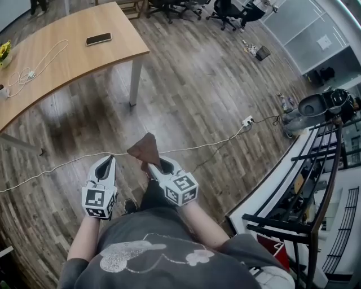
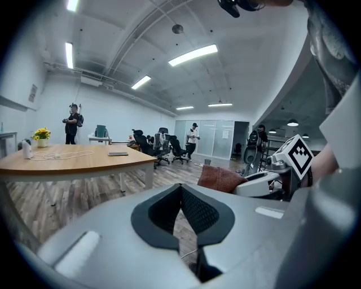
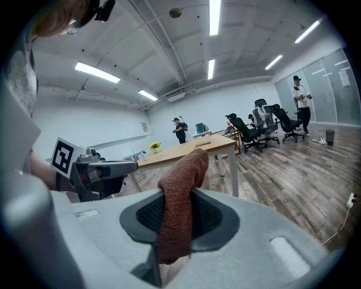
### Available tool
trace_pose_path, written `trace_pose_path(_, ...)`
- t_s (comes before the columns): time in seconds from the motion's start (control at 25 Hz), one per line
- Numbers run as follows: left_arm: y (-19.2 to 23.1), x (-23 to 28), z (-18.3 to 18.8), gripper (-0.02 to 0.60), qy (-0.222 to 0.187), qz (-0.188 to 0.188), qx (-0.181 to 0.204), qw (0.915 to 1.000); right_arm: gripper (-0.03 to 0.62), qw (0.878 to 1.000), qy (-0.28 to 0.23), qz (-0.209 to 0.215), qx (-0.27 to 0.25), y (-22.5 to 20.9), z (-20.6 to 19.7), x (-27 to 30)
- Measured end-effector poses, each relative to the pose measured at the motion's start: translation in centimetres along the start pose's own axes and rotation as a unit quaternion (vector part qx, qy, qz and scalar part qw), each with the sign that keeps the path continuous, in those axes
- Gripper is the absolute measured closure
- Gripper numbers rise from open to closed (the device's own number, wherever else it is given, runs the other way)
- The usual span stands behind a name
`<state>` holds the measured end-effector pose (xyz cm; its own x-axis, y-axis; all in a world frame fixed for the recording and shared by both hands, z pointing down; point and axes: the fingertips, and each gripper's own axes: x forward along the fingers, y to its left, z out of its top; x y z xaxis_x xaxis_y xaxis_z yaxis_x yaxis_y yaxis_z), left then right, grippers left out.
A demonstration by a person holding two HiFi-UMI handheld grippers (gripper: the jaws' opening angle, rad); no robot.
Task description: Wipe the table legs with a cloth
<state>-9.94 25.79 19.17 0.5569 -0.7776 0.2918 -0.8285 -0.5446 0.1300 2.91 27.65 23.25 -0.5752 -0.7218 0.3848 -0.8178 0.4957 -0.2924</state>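
The brown cloth (image 1: 145, 148) hangs folded from my right gripper (image 1: 154, 167), which is shut on it; in the right gripper view the cloth (image 3: 181, 192) stands up between the dark pads of the right gripper (image 3: 179, 217). My left gripper (image 1: 106, 163) is beside it on the left, shut and empty, and the left gripper (image 2: 181, 193) shows its pads meeting. Both hang at waist height over the wood floor. The wooden table (image 1: 73, 56) stands ahead to the left, its white leg (image 1: 135, 80) about a metre off. That table leg (image 3: 233, 168) is also ahead in the right gripper view.
A phone (image 1: 98, 39), a white cord (image 1: 35, 66) and yellow flowers (image 1: 4, 51) lie on the table. A white cable with a power strip (image 1: 247, 121) crosses the floor in front of me. A black railing (image 1: 318, 169) runs along the right. Office chairs (image 1: 224, 11) and people stand far back.
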Motion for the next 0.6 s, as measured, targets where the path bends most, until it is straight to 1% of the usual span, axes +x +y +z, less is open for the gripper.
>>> trace_pose_path(0.2,1.3,4.6,2.0,0.561,0.002,0.021,-0.006,0.9998,0.507,1.0,0.001,0.016,-0.005,-4.0,3.5,3.3)
trace_pose_path(0.36,1.8,8.4,3.4,0.561,0.001,0.037,-0.007,0.9993,0.507,1.0,0.005,0.027,-0.007,-7.4,5.5,5.4)
trace_pose_path(0.52,2.1,12.2,4.9,0.561,0.001,0.054,-0.004,0.9986,0.507,0.999,0.004,0.041,0.005,-10.7,7.6,7.3)
trace_pose_path(0.6,2.2,14.0,5.8,0.561,-0.002,0.063,-0.005,0.998,0.507,0.999,0.007,0.051,0.003,-11.9,8.8,8.1)
